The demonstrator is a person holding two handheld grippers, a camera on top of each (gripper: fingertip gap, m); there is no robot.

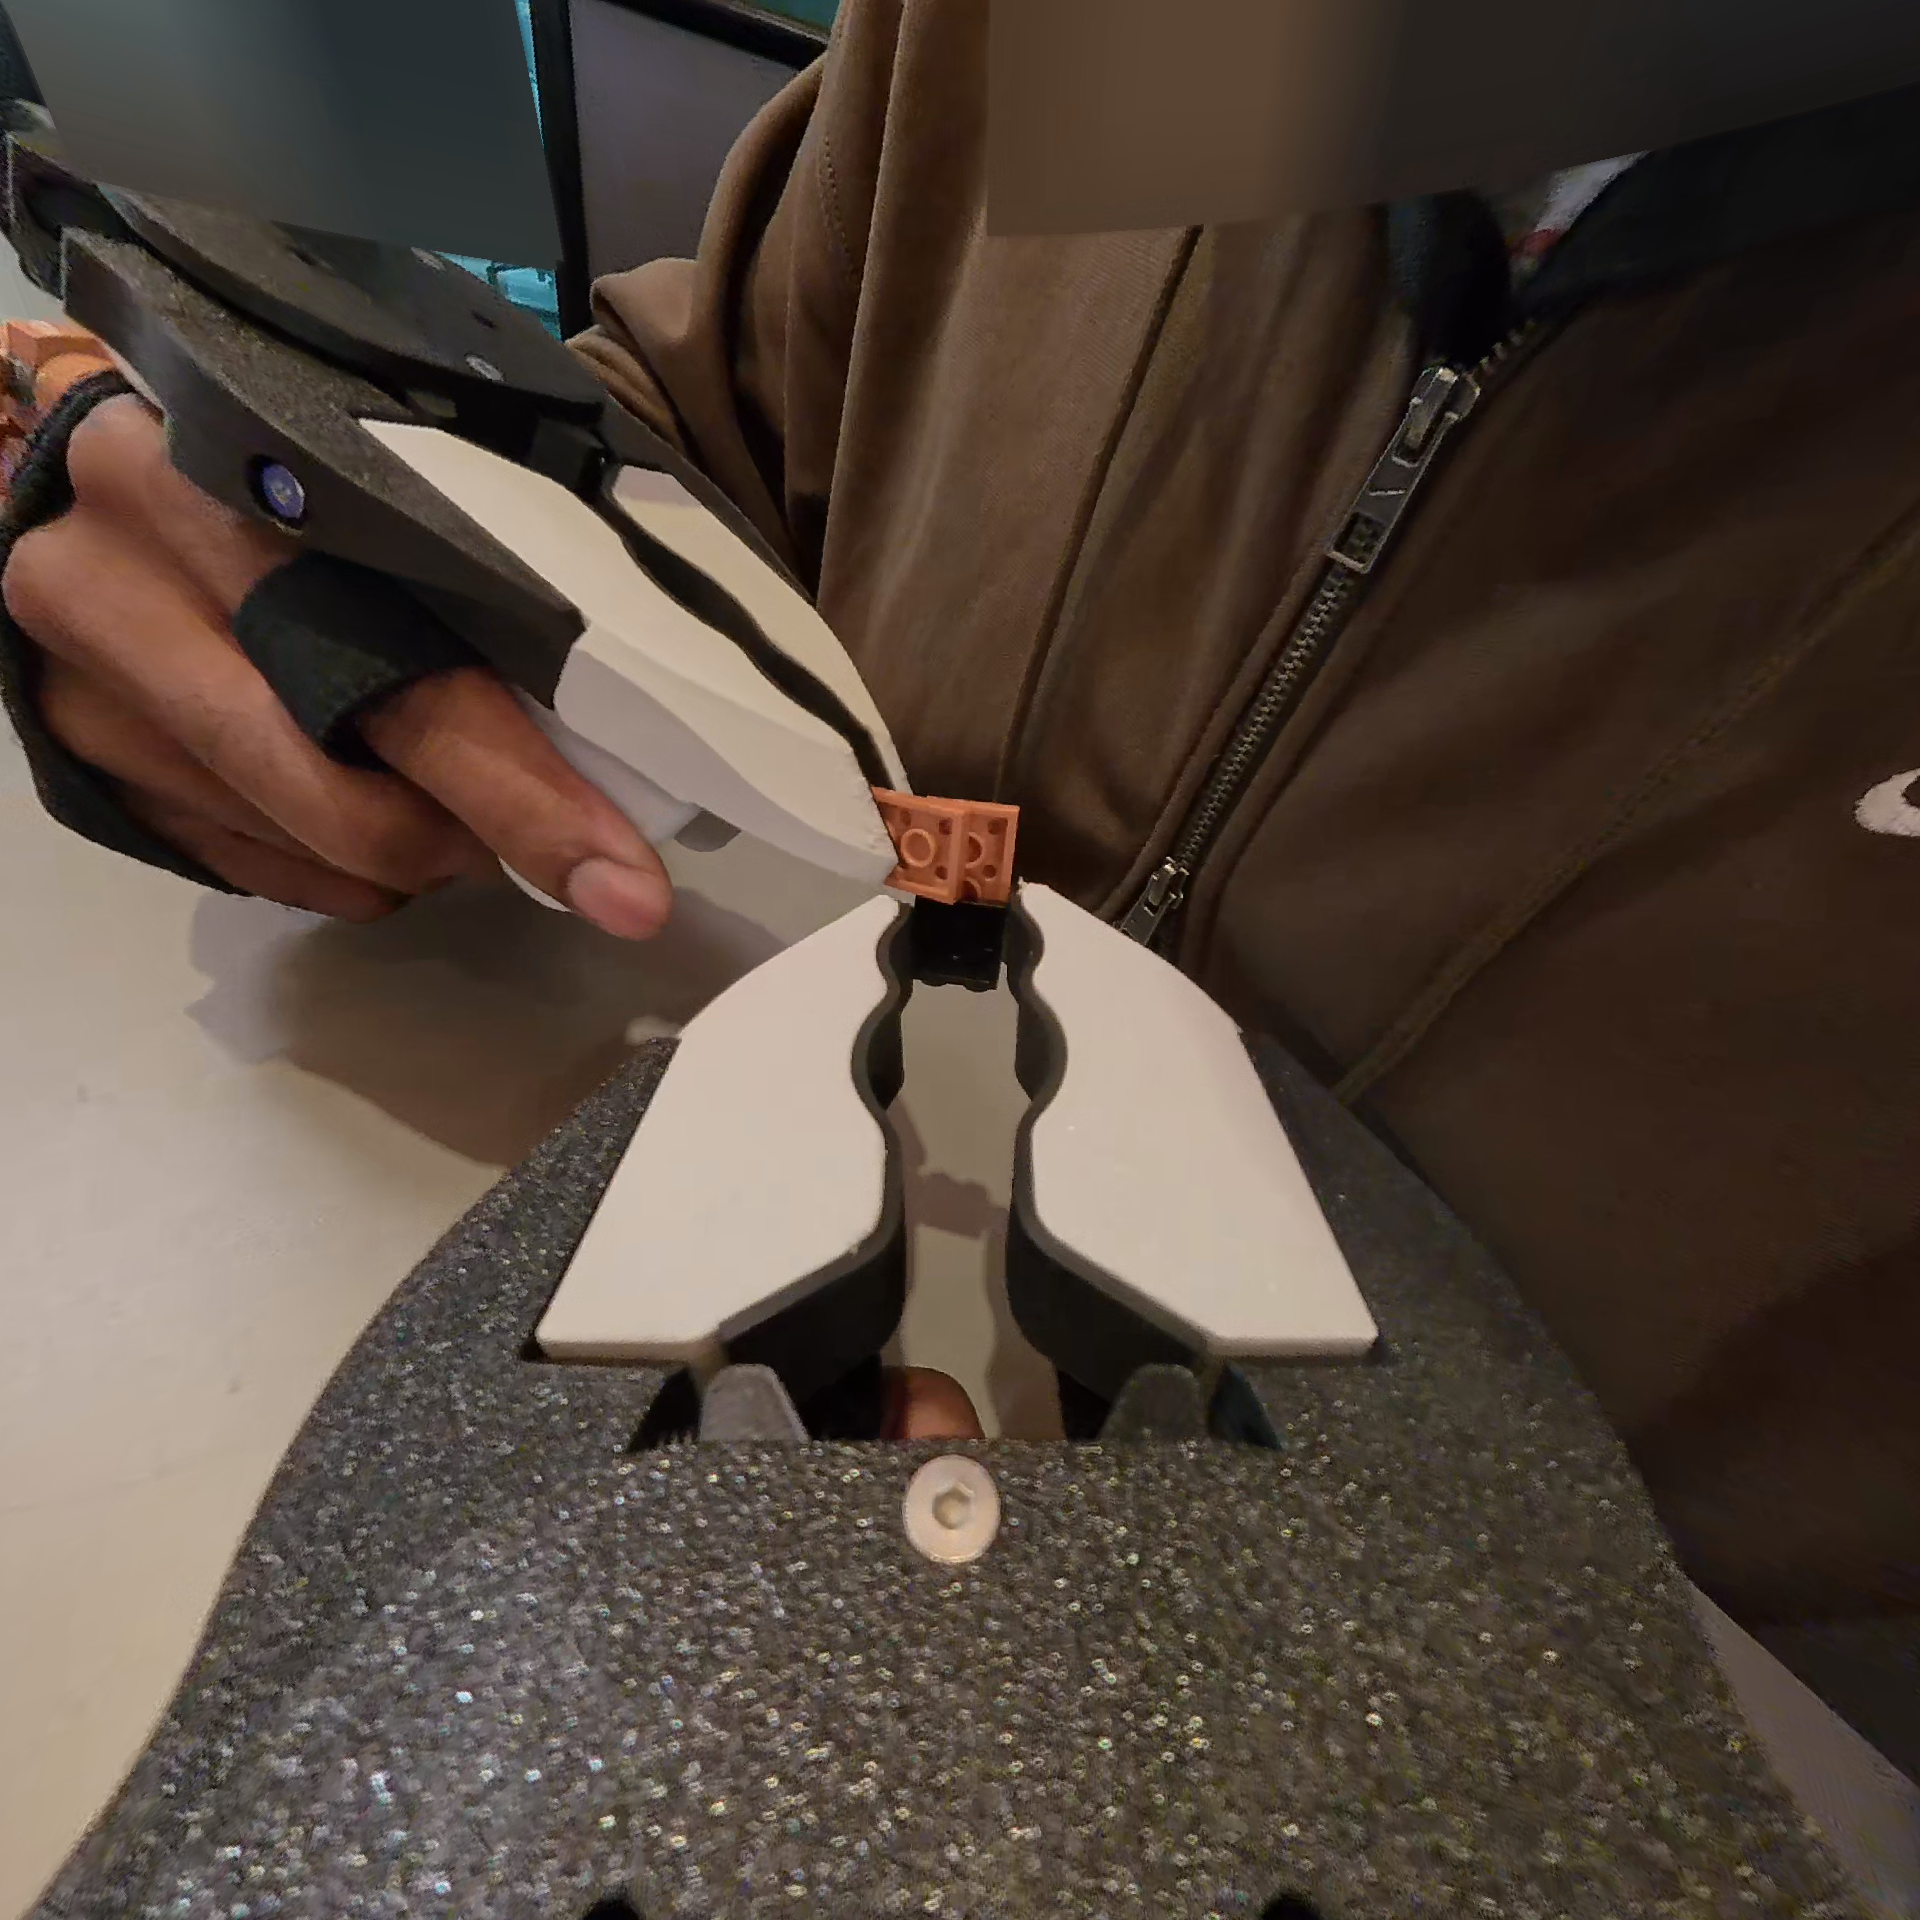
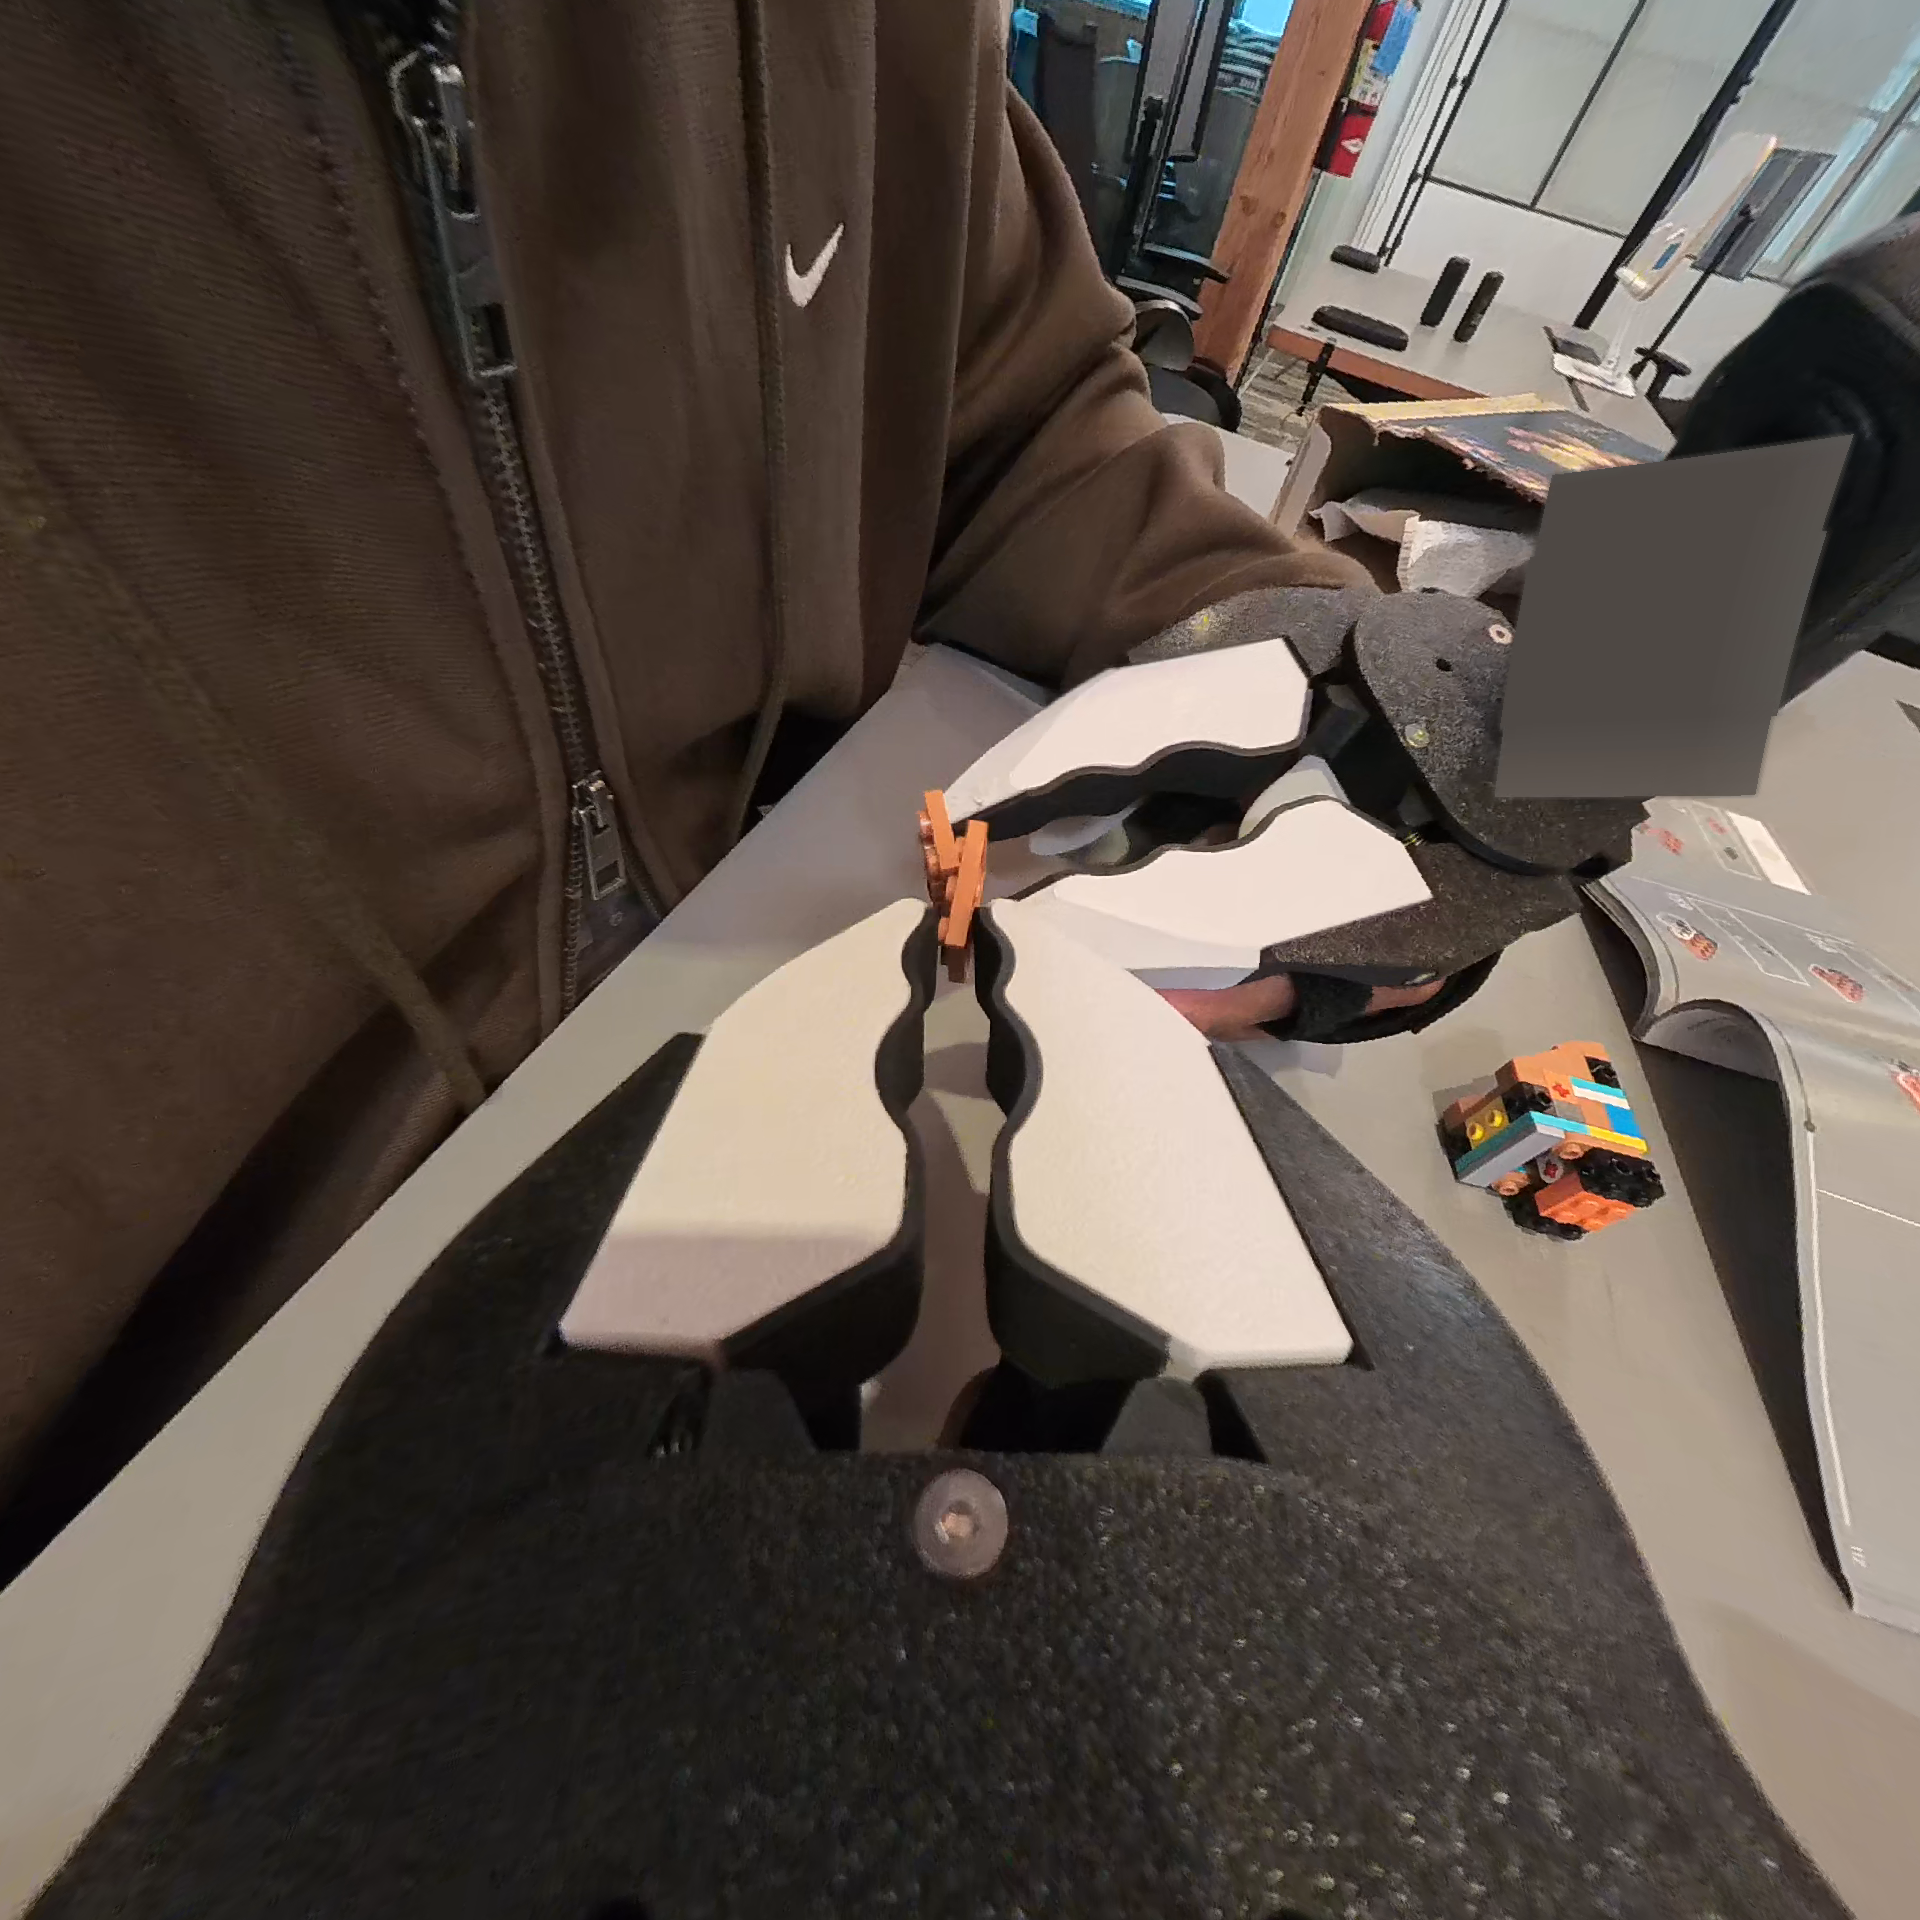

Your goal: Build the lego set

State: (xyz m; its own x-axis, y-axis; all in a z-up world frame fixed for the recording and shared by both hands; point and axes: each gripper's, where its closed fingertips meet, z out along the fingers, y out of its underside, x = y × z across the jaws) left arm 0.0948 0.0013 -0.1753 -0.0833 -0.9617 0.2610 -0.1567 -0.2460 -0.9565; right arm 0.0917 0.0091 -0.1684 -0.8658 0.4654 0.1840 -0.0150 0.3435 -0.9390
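My left gripper (image 1: 958, 916) is shut on a small black brick (image 1: 956, 945) and holds it above the table. Two joined orange plates (image 1: 948, 854) sit against the top of the black brick, undersides facing the left wrist camera. My right gripper (image 2: 956, 920) is shut on the orange plates (image 2: 958, 894), which stand edge-on between its tips. In the left wrist view the right gripper (image 1: 883, 821) comes in from the upper left. In the right wrist view the left gripper (image 2: 982, 844) comes in from the right, and the black brick is hidden.
A partly built orange, black and teal model (image 2: 1548, 1138) lies on the grey table (image 2: 1351, 1351) to the right. An open instruction booklet (image 2: 1787, 997) lies beyond it, with an open cardboard box (image 2: 1455, 457) behind. The person's brown hoodie (image 1: 1351, 623) is close behind the grippers. Both grippers' tips are close together, under 4 cm apart.
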